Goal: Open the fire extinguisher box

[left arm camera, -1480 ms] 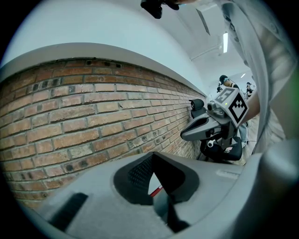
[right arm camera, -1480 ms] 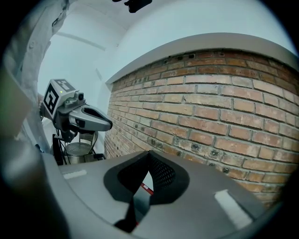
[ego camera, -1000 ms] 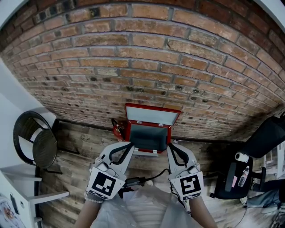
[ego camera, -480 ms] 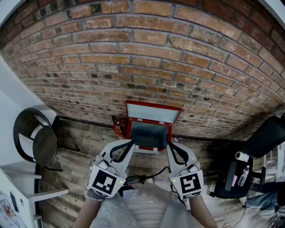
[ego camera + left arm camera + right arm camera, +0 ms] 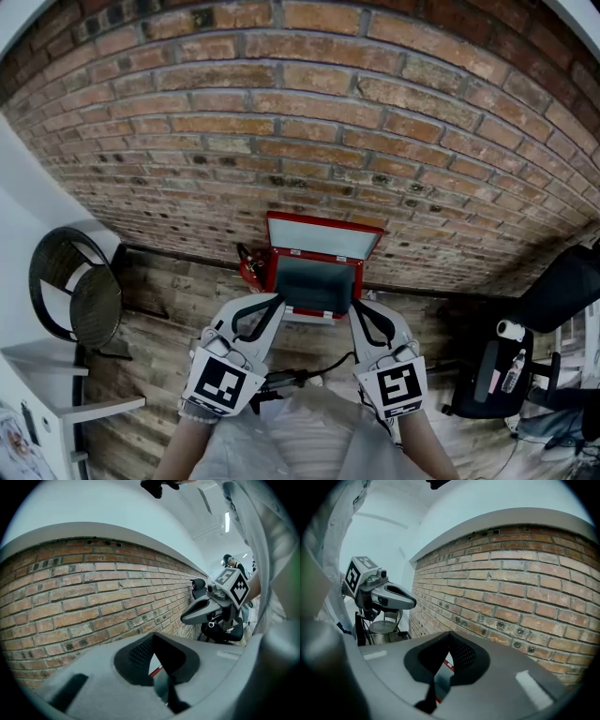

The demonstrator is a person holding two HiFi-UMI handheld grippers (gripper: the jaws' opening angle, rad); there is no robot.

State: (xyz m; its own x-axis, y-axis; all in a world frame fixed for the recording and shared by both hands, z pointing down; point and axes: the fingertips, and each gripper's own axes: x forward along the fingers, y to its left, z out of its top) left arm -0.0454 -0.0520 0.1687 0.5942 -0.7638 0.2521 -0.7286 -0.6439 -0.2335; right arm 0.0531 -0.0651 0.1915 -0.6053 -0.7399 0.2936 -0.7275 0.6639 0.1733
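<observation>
The red fire extinguisher box (image 5: 315, 284) stands on the floor against the brick wall, its lid (image 5: 323, 240) raised and leaning back. A red extinguisher (image 5: 248, 268) sits just left of it. My left gripper (image 5: 275, 302) and right gripper (image 5: 355, 307) hang side by side just short of the box's front, both shut and empty, touching nothing. In the left gripper view the left gripper (image 5: 153, 635) has its jaws together, with a sliver of the box (image 5: 157, 670) below; the right gripper (image 5: 183, 618) shows beside it. The right gripper view shows the right gripper (image 5: 450, 633) the same way.
A round black chair (image 5: 71, 298) and a white shelf unit (image 5: 66, 380) stand at the left. A dark office chair (image 5: 562, 286) and a small stand (image 5: 502, 370) are at the right. A black cable (image 5: 314, 373) lies on the wooden floor between my grippers.
</observation>
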